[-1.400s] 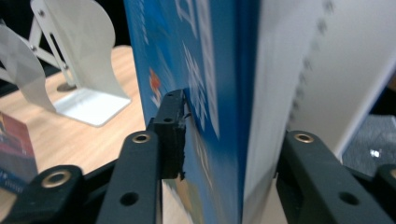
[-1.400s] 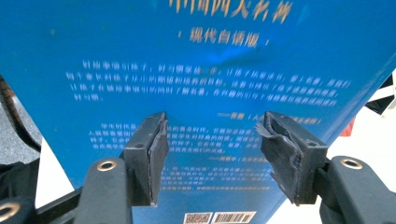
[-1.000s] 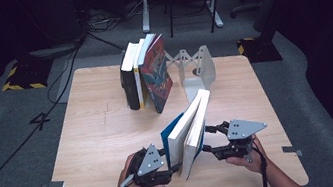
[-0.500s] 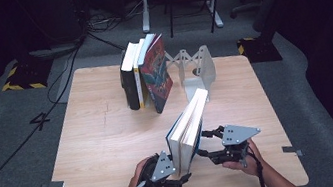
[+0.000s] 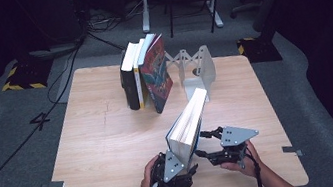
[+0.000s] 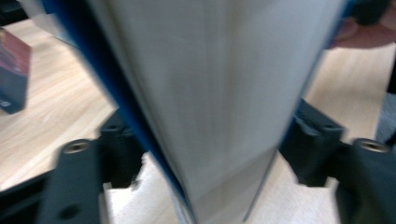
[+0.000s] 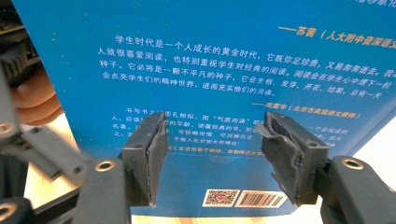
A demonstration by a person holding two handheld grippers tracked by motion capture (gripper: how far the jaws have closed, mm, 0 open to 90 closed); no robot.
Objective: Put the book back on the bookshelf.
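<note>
- My left claw (image 5: 184, 161) is clamped on the blue book (image 5: 189, 117). Its jaws have just been closing, with the book's lower end between them and a pad against each cover.
- My right claw (image 5: 204, 144) is released. In the right gripper view its pads stand apart in front of the back cover, near the barcode, and pinch nothing.
- The book is tilted over the near edge of the counter (image 5: 107, 148), page edges facing up and its top leaning toward the far side.
- Judgement: the step is carrying the book to the stand. The hold is low on a tall load, so it may pivot.
- To do it well, I should steady the back cover with the right pads, bring the book upright, then move slowly.
- The white book stand (image 5: 203, 65) at the far side holds three books (image 5: 144, 74) leaning at its left end.
- The gap between the colourful book (image 5: 157, 72) and the stand's right plate looks free, and I judge that to be the slot.
</note>
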